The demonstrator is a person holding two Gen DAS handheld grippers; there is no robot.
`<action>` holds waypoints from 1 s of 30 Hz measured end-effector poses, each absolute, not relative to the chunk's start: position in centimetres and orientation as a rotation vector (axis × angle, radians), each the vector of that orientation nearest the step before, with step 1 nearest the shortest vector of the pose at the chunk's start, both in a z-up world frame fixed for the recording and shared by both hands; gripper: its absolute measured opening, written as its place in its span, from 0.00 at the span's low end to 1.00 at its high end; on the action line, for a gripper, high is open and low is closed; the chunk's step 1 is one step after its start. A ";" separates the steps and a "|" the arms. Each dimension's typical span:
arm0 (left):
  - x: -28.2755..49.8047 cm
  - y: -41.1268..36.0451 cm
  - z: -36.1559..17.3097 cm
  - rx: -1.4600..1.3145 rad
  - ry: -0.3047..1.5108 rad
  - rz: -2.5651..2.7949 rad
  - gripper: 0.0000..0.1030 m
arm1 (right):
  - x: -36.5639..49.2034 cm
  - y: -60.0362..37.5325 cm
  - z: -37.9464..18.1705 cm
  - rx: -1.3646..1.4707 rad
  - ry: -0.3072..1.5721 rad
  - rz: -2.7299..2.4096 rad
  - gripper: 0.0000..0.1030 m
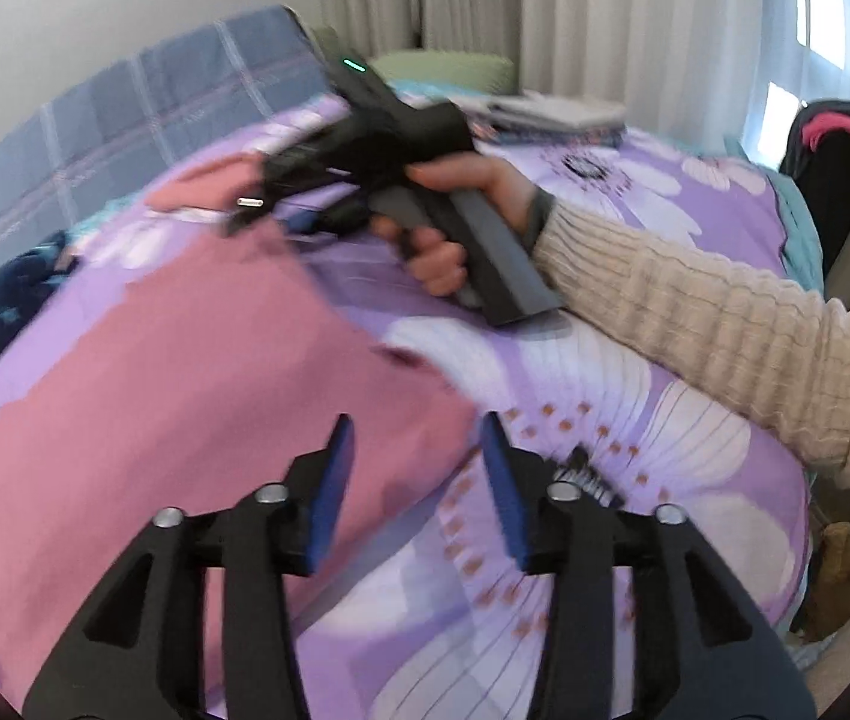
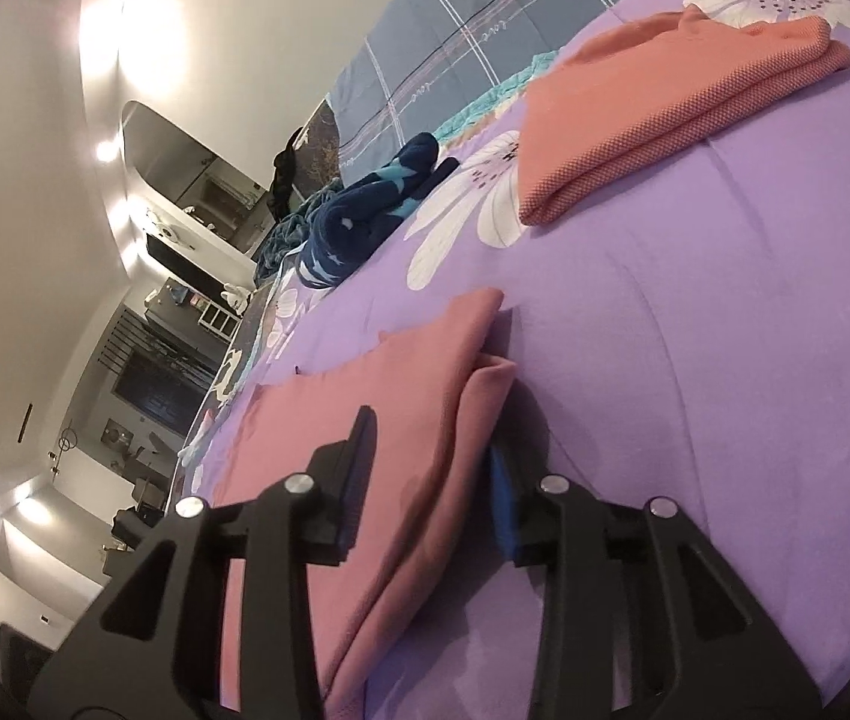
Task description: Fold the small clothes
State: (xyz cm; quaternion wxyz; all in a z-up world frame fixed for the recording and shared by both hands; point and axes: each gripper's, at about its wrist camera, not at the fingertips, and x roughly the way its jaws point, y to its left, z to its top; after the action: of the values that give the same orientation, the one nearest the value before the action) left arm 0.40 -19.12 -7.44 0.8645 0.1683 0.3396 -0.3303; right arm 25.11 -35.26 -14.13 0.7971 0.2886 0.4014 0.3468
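Note:
A pink garment (image 1: 173,360) lies spread on the purple flowered bedspread (image 1: 634,420). My left gripper (image 1: 419,468) is open just above the garment's near right edge, holding nothing. My right gripper (image 1: 257,204), held by a hand in a cream sleeve, is at the garment's far edge. In the right wrist view my right gripper (image 2: 433,468) is open, its jaws on either side of the folded edge of the pink garment (image 2: 401,420), with the cloth between them.
A folded salmon-pink cloth (image 2: 664,108) lies further along the bed. A rolled navy patterned garment (image 2: 365,210) lies beside it, also in the left wrist view (image 1: 5,300). A grey-blue plaid quilt (image 1: 155,102) covers the bed's far side. Books (image 1: 556,111) lie near the curtains.

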 end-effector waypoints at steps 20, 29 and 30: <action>-5.7 16.7 -5.5 -0.136 0.632 0.094 0.66 | 5.7 -16.7 -3.3 0.009 0.664 0.547 0.48; -8.0 21.6 -7.2 -0.254 0.620 0.101 0.66 | -5.0 4.8 -9.2 -0.687 0.528 0.770 0.52; -8.1 22.1 -7.3 -0.270 0.616 0.092 0.66 | -4.8 5.5 -9.8 -0.726 0.517 0.727 0.53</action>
State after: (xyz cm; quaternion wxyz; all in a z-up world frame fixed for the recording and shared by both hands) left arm -8.07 22.08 -7.33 0.9430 -0.1322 0.3022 0.0450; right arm -4.79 5.54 -9.81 0.8391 -0.3435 0.2446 0.3436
